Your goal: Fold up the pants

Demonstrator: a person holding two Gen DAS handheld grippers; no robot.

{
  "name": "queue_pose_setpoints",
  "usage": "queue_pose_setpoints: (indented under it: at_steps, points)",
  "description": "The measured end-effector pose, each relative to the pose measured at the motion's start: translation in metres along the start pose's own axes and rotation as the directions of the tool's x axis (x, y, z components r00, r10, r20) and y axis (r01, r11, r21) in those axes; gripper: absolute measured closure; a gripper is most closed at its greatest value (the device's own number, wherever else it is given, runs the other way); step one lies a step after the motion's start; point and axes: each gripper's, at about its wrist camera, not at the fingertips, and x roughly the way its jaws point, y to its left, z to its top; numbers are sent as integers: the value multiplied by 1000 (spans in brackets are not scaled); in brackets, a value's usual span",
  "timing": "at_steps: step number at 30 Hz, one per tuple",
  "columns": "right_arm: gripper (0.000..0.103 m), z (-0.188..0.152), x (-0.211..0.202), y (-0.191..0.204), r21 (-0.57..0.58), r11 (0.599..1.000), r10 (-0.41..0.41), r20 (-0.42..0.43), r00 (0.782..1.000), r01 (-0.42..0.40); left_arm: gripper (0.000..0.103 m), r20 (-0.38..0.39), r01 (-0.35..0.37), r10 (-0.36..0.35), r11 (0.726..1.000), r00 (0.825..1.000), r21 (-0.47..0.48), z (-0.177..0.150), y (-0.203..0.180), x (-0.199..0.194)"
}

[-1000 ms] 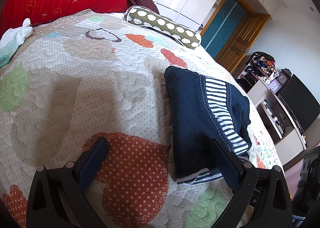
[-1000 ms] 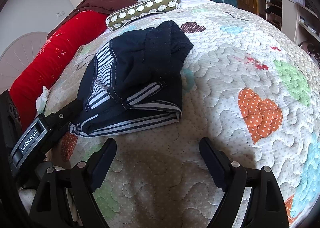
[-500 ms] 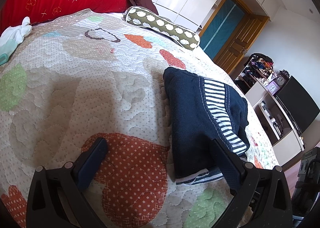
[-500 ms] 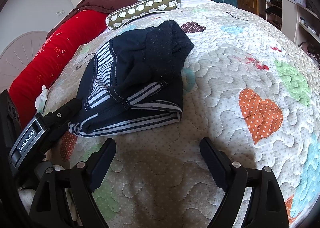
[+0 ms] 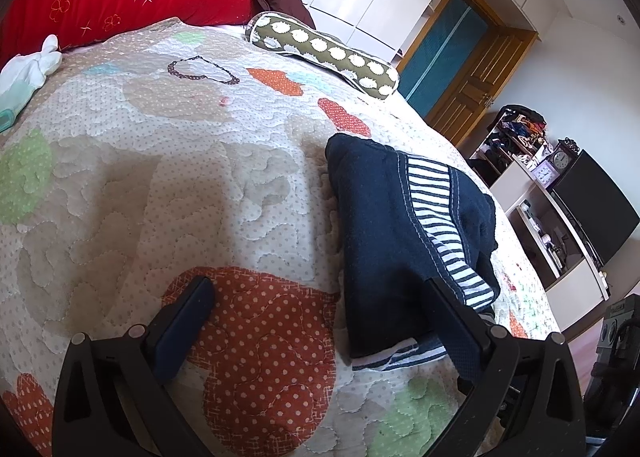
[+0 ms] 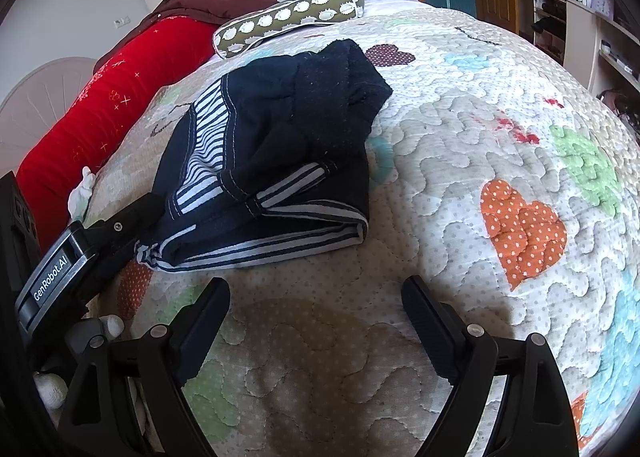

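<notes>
Bed with patchwork quilt (image 6: 460, 161); folded navy pants (image 6: 280, 145) with striped trim lie on it. Right tool (image 6: 316, 309), jaws spread wide and empty, hovers just short of the pants' near folded edge. Left tool (image 5: 320, 321), also agape, has its right finger (image 5: 452, 321) over the pants' corner; contact cannot be told

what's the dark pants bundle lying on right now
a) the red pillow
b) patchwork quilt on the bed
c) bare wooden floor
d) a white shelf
b: the folded navy pants with striped trim rest directly on the quilt with heart patches, away from the red pillow.
</notes>
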Motion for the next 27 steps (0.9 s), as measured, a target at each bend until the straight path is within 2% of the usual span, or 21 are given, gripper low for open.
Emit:
queue_pose_setpoints:
  at_steps: [8, 27]
  points:
    - [11, -1, 2, 3, -10, 1000, -8, 4, 1000, 8, 0, -12, -35, 35, 999, 999, 34, -1, -5, 5]
    - [10, -5, 3, 10, -34, 999, -32, 16, 999, 32, 0, -13, -48, 48, 998, 999, 49, 0, -5, 5]
